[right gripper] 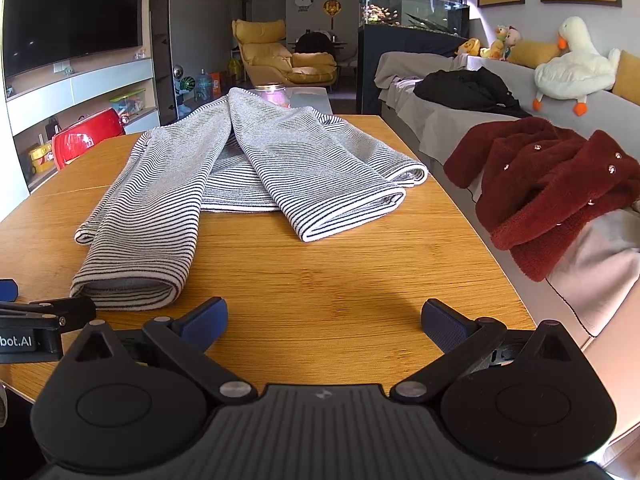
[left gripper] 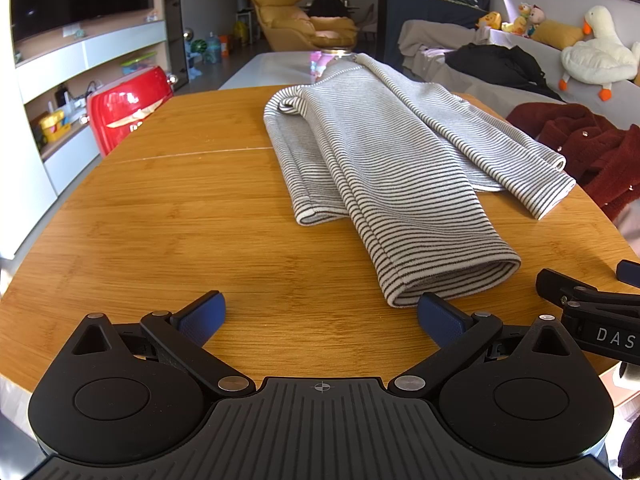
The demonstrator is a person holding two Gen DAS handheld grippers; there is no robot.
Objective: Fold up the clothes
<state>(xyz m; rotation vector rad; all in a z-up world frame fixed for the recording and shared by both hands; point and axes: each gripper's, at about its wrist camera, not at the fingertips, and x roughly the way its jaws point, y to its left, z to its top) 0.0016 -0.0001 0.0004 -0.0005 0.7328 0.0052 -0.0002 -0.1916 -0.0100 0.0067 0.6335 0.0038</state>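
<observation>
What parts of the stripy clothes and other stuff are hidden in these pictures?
- Striped garment, both views: its far end drops behind its own folds, so its type is unclear.
- Pink jar, both views: the garment covers its lower part.
- Right hand-held gripper, left wrist view: cut off by the frame's right edge.

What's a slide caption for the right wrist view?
Right gripper open and empty above the wooden table, facing a striped garment with both sleeves folded in.

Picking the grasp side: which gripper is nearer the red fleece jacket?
Right. The right gripper sits at the table edge beside the red fleece jacket; the left gripper is farther left, by the striped garment.
</observation>
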